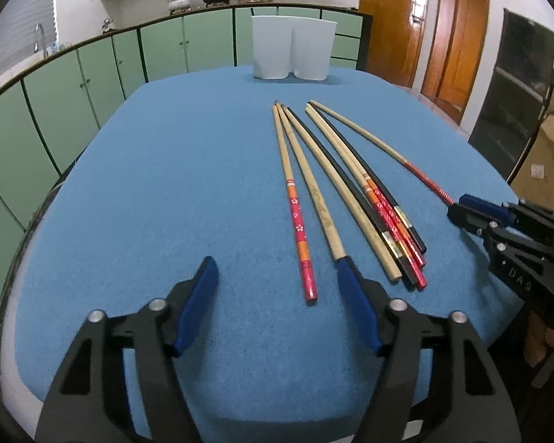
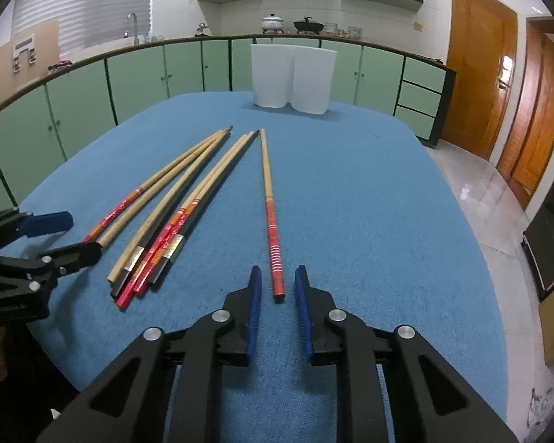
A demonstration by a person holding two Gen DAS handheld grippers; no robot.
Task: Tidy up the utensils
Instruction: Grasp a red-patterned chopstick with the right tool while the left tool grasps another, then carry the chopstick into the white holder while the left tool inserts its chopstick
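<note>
Several chopsticks lie on the blue table cloth (image 1: 166, 184). My left gripper (image 1: 275, 264) stands open around the near end of a red flowered chopstick (image 1: 299, 229), which the pads do not touch. Its right fingertip (image 1: 345, 269) meets the end of a plain bamboo chopstick (image 1: 314, 192). To the right lies a bundle (image 1: 384, 217) of bamboo, black and red chopsticks. My right gripper (image 2: 277, 277) is open only narrowly around the end of a red white-striped chopstick (image 2: 273, 236), with a small gap on each side. A white two-part holder (image 2: 291, 77) stands at the table's far edge.
The bundle (image 2: 155, 251) lies between the two grippers, with the left gripper (image 2: 81, 234) at its left and the right gripper (image 1: 456, 208) at its right. Green cabinets (image 2: 136, 74) run behind the table. Wooden doors (image 2: 476, 85) and a cardboard box (image 1: 550, 162) are at the right.
</note>
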